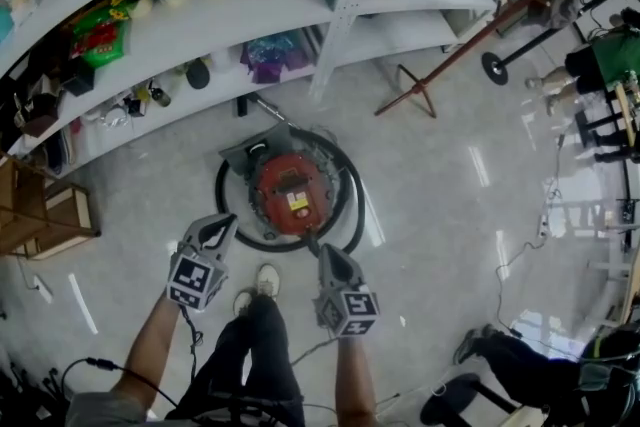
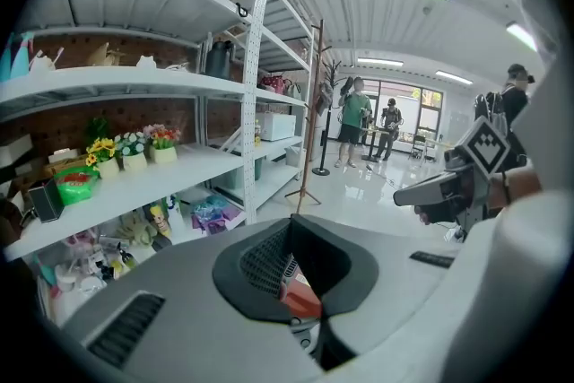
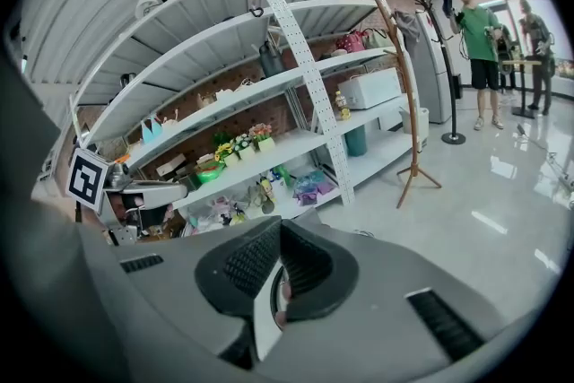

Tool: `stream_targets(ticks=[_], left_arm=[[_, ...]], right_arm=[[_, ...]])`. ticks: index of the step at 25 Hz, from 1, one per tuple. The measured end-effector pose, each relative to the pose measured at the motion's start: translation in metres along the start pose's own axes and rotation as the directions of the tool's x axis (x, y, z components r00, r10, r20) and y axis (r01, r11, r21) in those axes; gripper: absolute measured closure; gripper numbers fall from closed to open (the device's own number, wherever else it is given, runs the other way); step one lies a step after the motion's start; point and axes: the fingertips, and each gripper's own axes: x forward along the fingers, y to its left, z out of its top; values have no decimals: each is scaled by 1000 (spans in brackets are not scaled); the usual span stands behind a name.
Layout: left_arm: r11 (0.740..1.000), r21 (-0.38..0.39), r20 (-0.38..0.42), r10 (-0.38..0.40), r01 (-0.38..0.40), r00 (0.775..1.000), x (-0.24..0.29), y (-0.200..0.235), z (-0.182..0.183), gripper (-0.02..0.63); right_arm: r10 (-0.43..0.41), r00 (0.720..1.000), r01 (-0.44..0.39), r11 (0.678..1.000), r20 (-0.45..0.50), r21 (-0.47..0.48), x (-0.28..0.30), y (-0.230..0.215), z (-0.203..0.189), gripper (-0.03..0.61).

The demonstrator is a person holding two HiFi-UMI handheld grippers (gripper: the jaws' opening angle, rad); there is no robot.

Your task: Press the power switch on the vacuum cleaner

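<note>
The vacuum cleaner (image 1: 290, 193) is a round red canister on the floor below the shelves, with a black hose (image 1: 352, 205) looped around it and a yellow label on top. I cannot pick out its power switch. My left gripper (image 1: 226, 221) hovers over its near left edge, jaws together and holding nothing. My right gripper (image 1: 322, 249) hangs just over the canister's near rim, also shut and empty. In the left gripper view a sliver of red canister (image 2: 303, 300) shows beyond the closed left gripper (image 2: 291, 269). The right gripper (image 3: 273, 287) in its own view shows only a thin slit.
White shelving (image 1: 300, 5) with flowers, bottles and bags curves behind the vacuum. A wooden coat stand (image 1: 470, 35) rises at right, a wooden crate (image 1: 50, 215) sits at left. My shoes (image 1: 265, 280) stand just behind the canister. Cables and other people are at far right.
</note>
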Motion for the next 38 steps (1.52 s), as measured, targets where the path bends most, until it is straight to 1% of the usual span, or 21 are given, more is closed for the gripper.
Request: stream_targets(ticks=[2, 8, 11, 15, 27, 32, 38], left_arm=[[1000, -2, -6, -6, 6, 1000, 5, -3, -7, 607], [1000, -10, -27, -10, 9, 1000, 17, -4, -27, 607], [1000, -8, -39, -9, 8, 999, 25, -3, -37, 607], [1000, 0, -55, -6, 6, 998, 34, -1, -53, 607], [1000, -26, -96, -5, 3, 995, 57, 6, -104, 607], [999, -41, -108, 0, -4, 994, 66, 10, -118, 607], [999, -53, -121, -16, 9, 992, 74, 12, -131, 607]], right_arm=[[2, 1000, -2, 1000, 4, -5, 5, -4, -4, 566], [-2, 1000, 2, 1000, -30, 5, 19, -16, -28, 566], [3, 1000, -3, 1000, -31, 7, 28, -22, -35, 566], [4, 998, -3, 1000, -55, 14, 39, -30, -54, 566], [5, 996, -5, 1000, -87, 7, 78, -52, -92, 566], [1, 994, 0, 1000, -107, 9, 94, -61, -105, 566], [5, 994, -5, 1000, -113, 0, 109, -65, -112, 566]])
